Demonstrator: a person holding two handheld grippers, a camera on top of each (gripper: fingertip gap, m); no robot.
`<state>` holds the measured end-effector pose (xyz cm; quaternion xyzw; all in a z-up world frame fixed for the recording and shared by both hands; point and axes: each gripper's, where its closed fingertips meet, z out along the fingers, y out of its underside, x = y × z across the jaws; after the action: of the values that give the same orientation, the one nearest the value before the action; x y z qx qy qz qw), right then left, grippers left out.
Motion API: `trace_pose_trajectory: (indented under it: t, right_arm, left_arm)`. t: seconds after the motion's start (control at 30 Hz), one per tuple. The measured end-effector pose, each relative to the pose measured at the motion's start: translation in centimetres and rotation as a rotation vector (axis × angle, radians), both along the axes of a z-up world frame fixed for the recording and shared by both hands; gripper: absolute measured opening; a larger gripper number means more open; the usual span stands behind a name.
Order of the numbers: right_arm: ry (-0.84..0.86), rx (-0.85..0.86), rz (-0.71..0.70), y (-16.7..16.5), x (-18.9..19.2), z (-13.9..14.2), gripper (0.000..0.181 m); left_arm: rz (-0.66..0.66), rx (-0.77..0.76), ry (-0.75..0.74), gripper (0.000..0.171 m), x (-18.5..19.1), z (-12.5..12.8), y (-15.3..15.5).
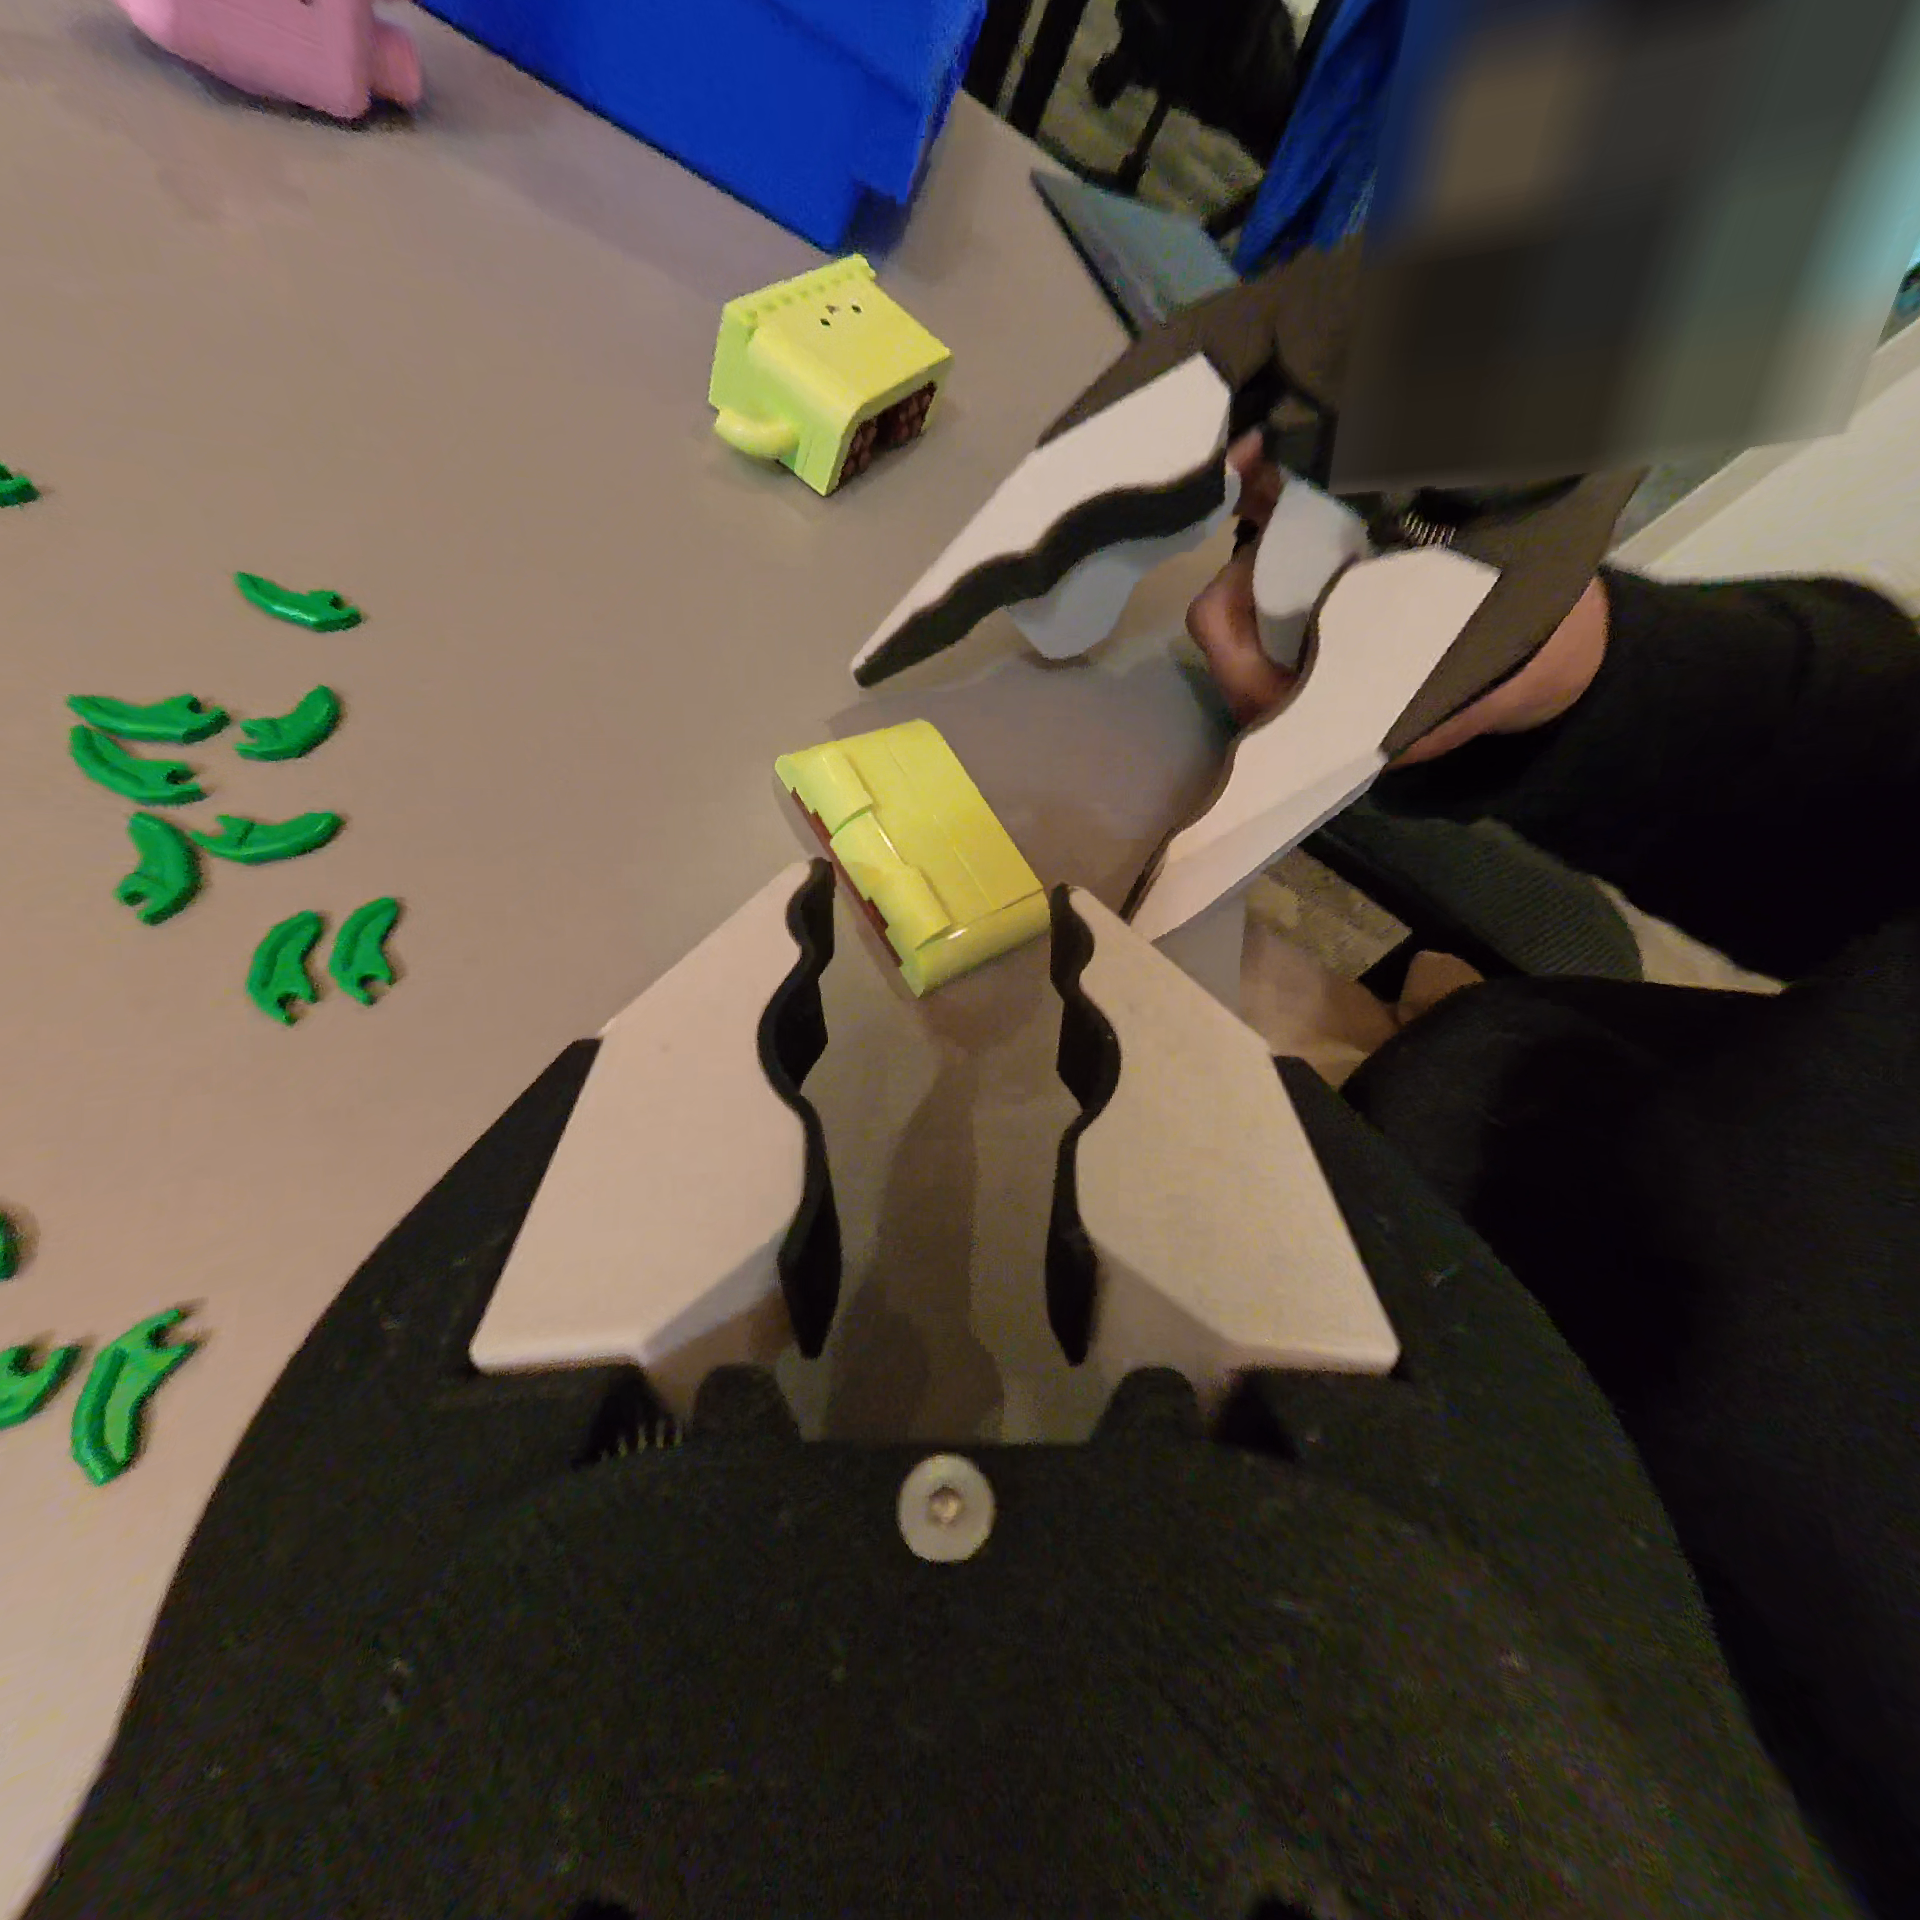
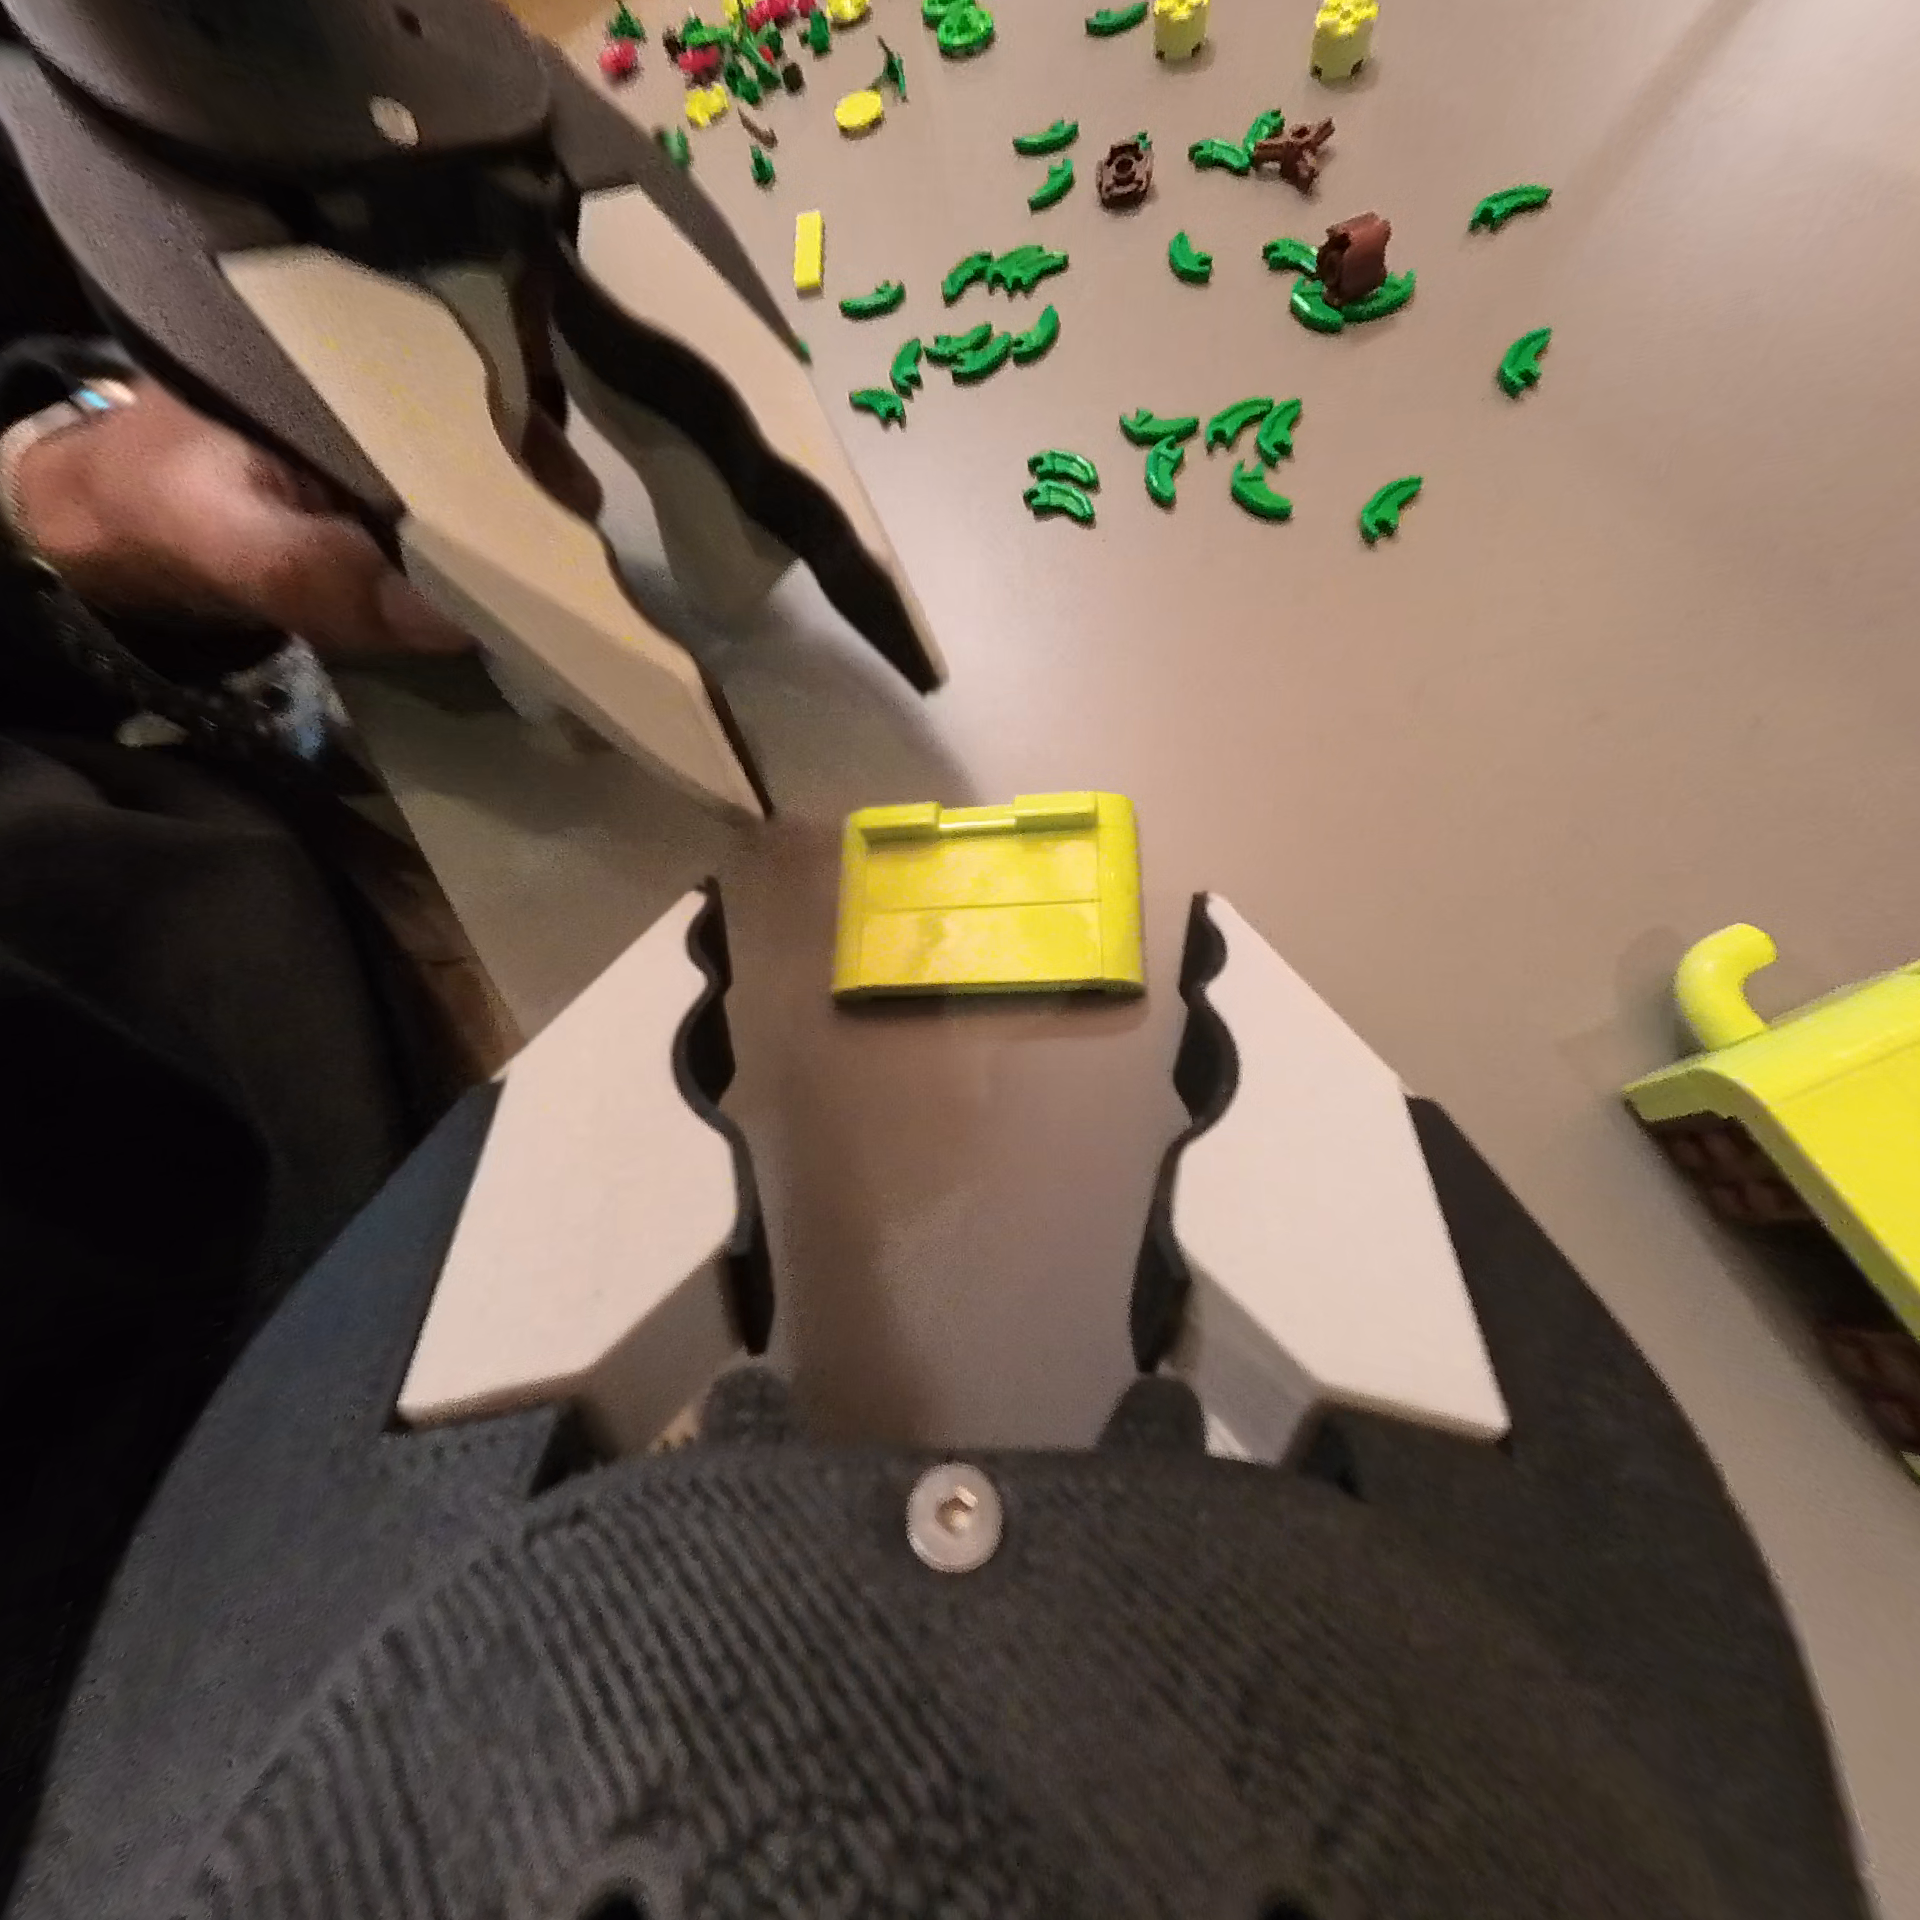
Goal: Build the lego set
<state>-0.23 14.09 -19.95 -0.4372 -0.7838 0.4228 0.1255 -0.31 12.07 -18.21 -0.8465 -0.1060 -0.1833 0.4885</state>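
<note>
Left tongs gape, released, with the lime slab on the worktop just beyond their tips; square up to its skewed sides before closing. Seen from the right, right tongs also stand released, slab centred ahead; lime block waits beside.

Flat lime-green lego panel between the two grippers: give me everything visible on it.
The flat lime-green lego panel is a glossy plastic assembly of smooth tiles with rounded corners and a raised ridge along one edge. The left wrist view shows a reddish-brown layer beneath. It lies flat on the grey table; neither gripper visibly touches it. Both the left gripper and right gripper are open, pointed at it.
</note>
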Motion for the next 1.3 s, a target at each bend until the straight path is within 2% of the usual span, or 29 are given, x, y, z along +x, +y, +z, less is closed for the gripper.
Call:
trace_pose_trajectory:
  t: [0.13,0.27,0.37,0.63,0.73,0.8,0.87,0.93,0.97,1.0,1.07,1.1,1.17,1.3]
  right_arm:
    - [0.048,0.166,-0.048,0.6,-0.5,-1.3,0.075]
    - [0.046,0.186,-0.038,-0.1,-0.6,-1.5,0.064]
    - [0.076,0.208,-0.011,-0.5,-0.7,-1.2,0.064]
    - [0.333,0.407,0.065,-2.0,-0.8,1.7,0.064]
    - [0.436,0.43,0.109,-3.2,-0.5,3.4,0.063]
    - [0.498,0.454,0.133,-3.7,-0.3,4.2,0.063]
    - [0.553,0.461,0.125,-3.8,-0.4,4.8,0.064]
    - [0.535,0.357,0.068,-3.8,-0.7,5.5,0.065]
    - [0.497,0.25,0.026,-3.8,-0.8,6.0,0.071]
    - [0.456,0.116,-0.018,-3.8,-0.9,6.8,0.079]
    - [0.391,-0.2,-0.099,-3.4,-1.1,8.9,0.078]
    - [0.362,-0.348,-0.134,-3.0,-1.1,9.8,0.074]
    - [0.297,-0.54,-0.169,-2.3,-1.3,10.3,0.066]
    - [0.238,-0.702,-0.119,-2.9,-1.0,10.2,0.033]
  left_arm:
    - [0.039,0.023,-0.016,0.042,-0.9,0.3,-0.3]
    - [0.044,-0.028,-0.026,0.049,-1.0,-0.5,-0.2]
    - [0.057,-0.033,-0.066,0.055,-1.2,-0.6,-0.2]
    - [0.024,0.016,-0.37,0.056,-0.6,-0.1,-0.5]
    - [-0.052,0.036,-0.44,0.044,0.5,0.4,-0.6]
    - [-0.13,0.115,-0.518,0.024,1.6,1.8,-0.7]
    - [-0.138,0.191,-0.591,0.017,1.6,3.0,-0.8]
    - [-0.143,0.25,-0.625,0.015,1.4,3.8,-1.0]
    - [-0.139,0.289,-0.629,0.014,1.1,4.4,-1.2]
    - [-0.133,0.328,-0.632,0.014,0.8,4.9,-1.3]
    - [-0.133,0.405,-0.639,0.014,0.4,5.9,-1.7]
    - [-0.134,0.432,-0.638,0.014,0.3,6.3,-1.8]
    - [-0.149,0.473,-0.628,0.014,0.4,6.9,-2.0]
    - [-0.195,0.484,-0.572,0.014,1.5,7.3,-1.9]
